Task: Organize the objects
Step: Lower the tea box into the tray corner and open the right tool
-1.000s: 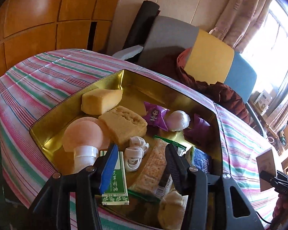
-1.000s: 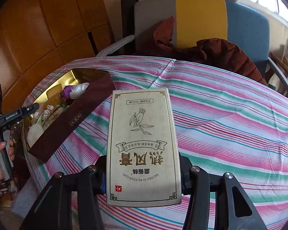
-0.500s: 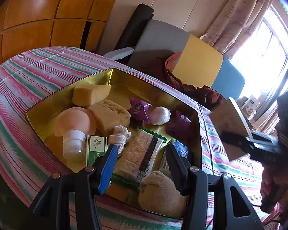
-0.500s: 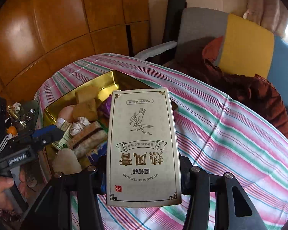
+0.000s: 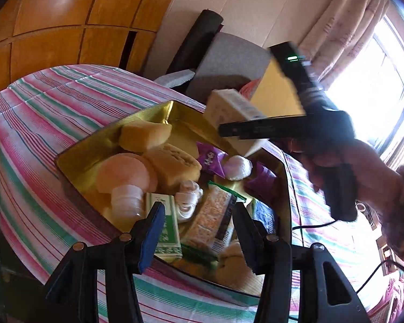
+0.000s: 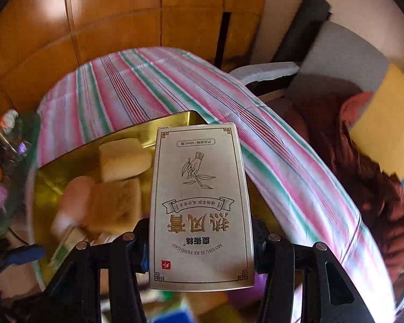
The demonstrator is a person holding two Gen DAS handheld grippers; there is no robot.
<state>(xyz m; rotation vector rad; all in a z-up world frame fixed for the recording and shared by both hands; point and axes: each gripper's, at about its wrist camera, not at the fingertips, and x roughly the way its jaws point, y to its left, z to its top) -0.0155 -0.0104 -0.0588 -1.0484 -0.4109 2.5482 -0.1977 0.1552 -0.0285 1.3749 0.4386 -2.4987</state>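
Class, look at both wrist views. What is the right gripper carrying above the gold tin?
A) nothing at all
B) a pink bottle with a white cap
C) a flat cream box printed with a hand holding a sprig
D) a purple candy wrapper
C: the right gripper has its jaws clamped on the sides of the cream box, which hangs over the gold tin; the left view shows this too.

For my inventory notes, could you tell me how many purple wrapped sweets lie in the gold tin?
2: one purple sweet mid-tin beside the white ball, another by the right wall; more may be hidden.
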